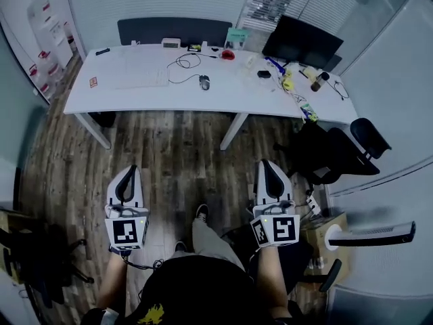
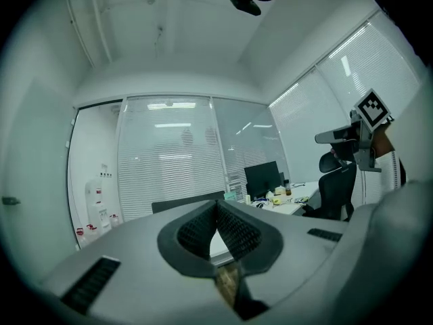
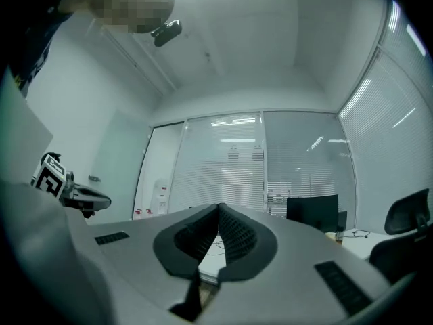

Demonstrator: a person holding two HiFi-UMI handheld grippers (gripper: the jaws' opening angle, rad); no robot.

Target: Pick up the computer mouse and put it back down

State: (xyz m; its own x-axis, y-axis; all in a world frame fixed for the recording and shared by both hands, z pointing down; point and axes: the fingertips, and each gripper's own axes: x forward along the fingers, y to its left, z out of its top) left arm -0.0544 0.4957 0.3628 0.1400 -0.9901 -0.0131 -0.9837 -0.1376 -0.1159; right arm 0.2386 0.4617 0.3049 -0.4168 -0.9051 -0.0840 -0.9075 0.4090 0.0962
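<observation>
The desk (image 1: 135,93) had a smooth, matt white top. The floor (image 1: 169,147) was dark, grained wood planking. The left gripper (image 1: 130,171) wore matt grey plastic, and its pads (image 2: 193,235) were black and finely ribbed.

White desk (image 1: 135,99) across upper frame; black monitor (image 1: 301,40), upper right; white keyboard (image 1: 139,78), upper left; black office chair (image 1: 338,154), right of centre; wood floor (image 1: 169,147) below.
</observation>
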